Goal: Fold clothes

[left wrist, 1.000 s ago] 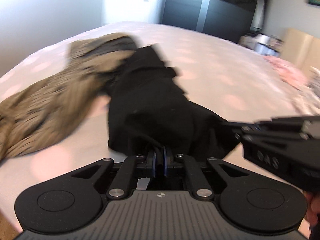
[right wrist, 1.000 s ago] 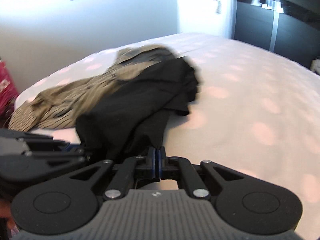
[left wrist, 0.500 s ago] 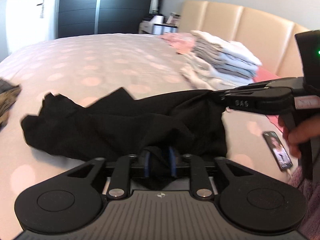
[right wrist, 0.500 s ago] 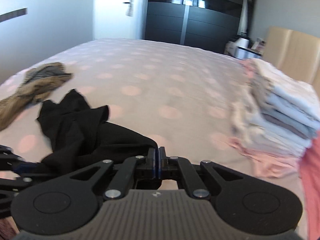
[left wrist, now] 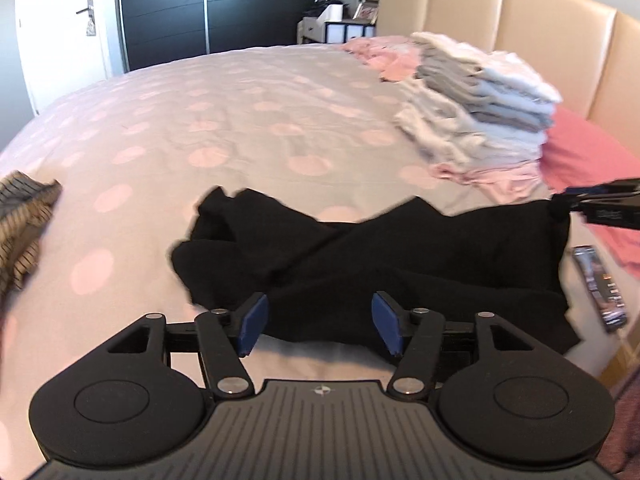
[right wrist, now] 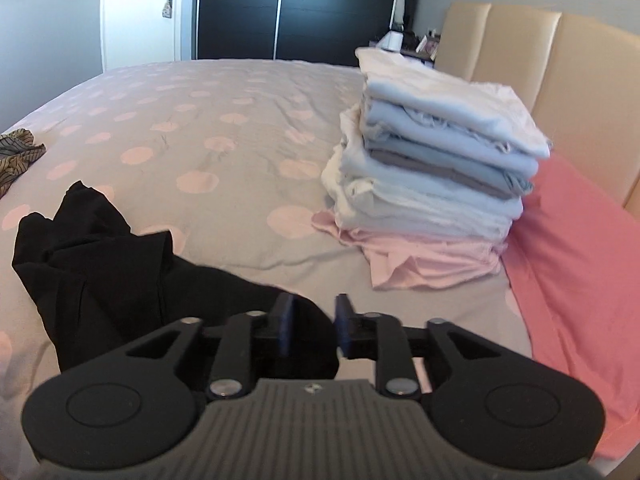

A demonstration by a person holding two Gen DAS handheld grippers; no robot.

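A black garment (left wrist: 360, 256) lies crumpled on the polka-dot bed (left wrist: 240, 120); it also shows in the right wrist view (right wrist: 120, 276). My left gripper (left wrist: 318, 324) is open, its blue pads on either side of the garment's near edge. My right gripper (right wrist: 312, 324) is open by a small gap over the garment's right corner; it also shows at the right edge of the left wrist view (left wrist: 600, 206), at the garment's upper right corner.
A tall stack of folded white, grey and pink clothes (right wrist: 432, 168) stands by the beige headboard (right wrist: 560, 92). A pink pillow (right wrist: 580, 260) lies to the right. A striped brown garment (left wrist: 24, 220) lies at the left. A phone (left wrist: 600, 288) lies near the bed edge.
Both grippers carried the black garment rightward from the brown garment toward the folded stack, laid it down, and opened.
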